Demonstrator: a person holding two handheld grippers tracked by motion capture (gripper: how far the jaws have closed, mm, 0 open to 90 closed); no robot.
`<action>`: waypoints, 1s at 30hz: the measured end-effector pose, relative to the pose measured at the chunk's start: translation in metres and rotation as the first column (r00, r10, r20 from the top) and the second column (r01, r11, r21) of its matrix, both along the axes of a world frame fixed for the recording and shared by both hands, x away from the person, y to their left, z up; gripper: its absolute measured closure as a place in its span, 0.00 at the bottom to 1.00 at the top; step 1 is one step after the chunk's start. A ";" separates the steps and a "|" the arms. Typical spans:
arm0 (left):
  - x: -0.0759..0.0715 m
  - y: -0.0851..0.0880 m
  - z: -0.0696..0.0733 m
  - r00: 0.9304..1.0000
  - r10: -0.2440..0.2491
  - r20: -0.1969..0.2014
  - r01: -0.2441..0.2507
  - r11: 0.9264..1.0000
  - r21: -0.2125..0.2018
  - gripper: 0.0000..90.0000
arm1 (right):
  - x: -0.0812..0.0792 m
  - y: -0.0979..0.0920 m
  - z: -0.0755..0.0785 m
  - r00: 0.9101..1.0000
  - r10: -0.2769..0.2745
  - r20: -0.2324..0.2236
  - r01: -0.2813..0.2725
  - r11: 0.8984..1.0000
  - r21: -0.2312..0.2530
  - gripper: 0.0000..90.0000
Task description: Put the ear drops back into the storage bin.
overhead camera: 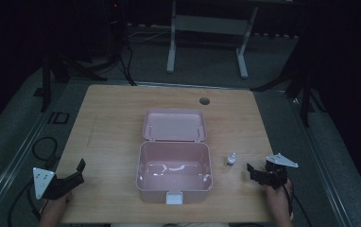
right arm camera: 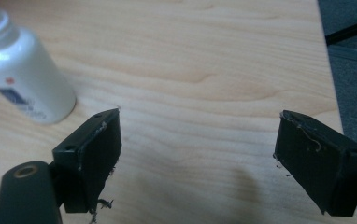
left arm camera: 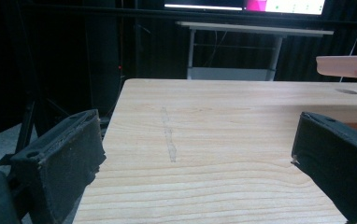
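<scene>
An open pink plastic box (overhead camera: pixel 174 176) sits at the table's middle, its lid (overhead camera: pixel 174 125) laid back flat behind it and a white latch (overhead camera: pixel 174 197) at its front. A small white bottle (overhead camera: pixel 230 160) stands upright just right of the box; in the right gripper view the bottle (right arm camera: pixel 24 81) is at the upper left, beyond the left jaw. My right gripper (overhead camera: pixel 252 171) is open a short way right of the bottle, with bare wood between its jaws (right arm camera: pixel 197 149). My left gripper (overhead camera: pixel 81 171) is open at the table's front left corner, holding nothing (left arm camera: pixel 197 154).
The wooden table (overhead camera: pixel 112 123) has a round cable hole (overhead camera: pixel 204 100) at the back. The pink lid's edge (left arm camera: pixel 347 65) pokes in at the right of the left gripper view. Behind the table stand a white desk frame (overhead camera: pixel 207 28) and dark stands. Cables lie on the floor at left.
</scene>
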State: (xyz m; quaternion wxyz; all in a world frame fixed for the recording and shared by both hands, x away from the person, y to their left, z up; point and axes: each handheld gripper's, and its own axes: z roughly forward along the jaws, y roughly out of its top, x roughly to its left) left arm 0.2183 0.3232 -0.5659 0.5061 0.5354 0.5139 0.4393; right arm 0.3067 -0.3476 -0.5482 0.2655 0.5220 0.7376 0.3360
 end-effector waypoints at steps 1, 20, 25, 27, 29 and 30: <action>0.000 0.000 0.000 1.000 0.000 0.000 0.000 1.000 0.000 0.03 | 0.000 0.001 0.000 1.000 0.009 -0.023 -0.009 1.000 -0.015 0.16; 0.000 0.000 0.000 1.000 0.000 -0.003 0.000 1.000 0.001 0.03 | 0.006 0.000 0.026 0.917 0.079 -0.391 -0.131 0.985 -0.109 0.14; 0.000 0.000 0.000 1.000 0.001 -0.004 -0.001 1.000 0.000 0.03 | 0.005 0.006 0.026 0.890 0.096 -0.446 -0.172 0.976 -0.133 0.14; 0.000 0.000 0.000 1.000 0.000 -0.004 0.000 1.000 0.000 0.03 | 0.006 0.008 0.028 0.876 0.104 -0.472 -0.190 0.972 -0.139 0.14; 0.000 0.000 0.000 1.000 0.001 -0.003 -0.001 1.000 0.000 0.03 | 0.007 0.009 0.029 0.865 0.108 -0.489 -0.198 0.970 -0.137 0.14; 0.000 0.000 0.000 1.000 0.001 -0.003 -0.001 1.000 0.000 0.03 | 0.007 0.009 0.031 0.858 0.108 -0.502 -0.208 0.967 -0.147 0.14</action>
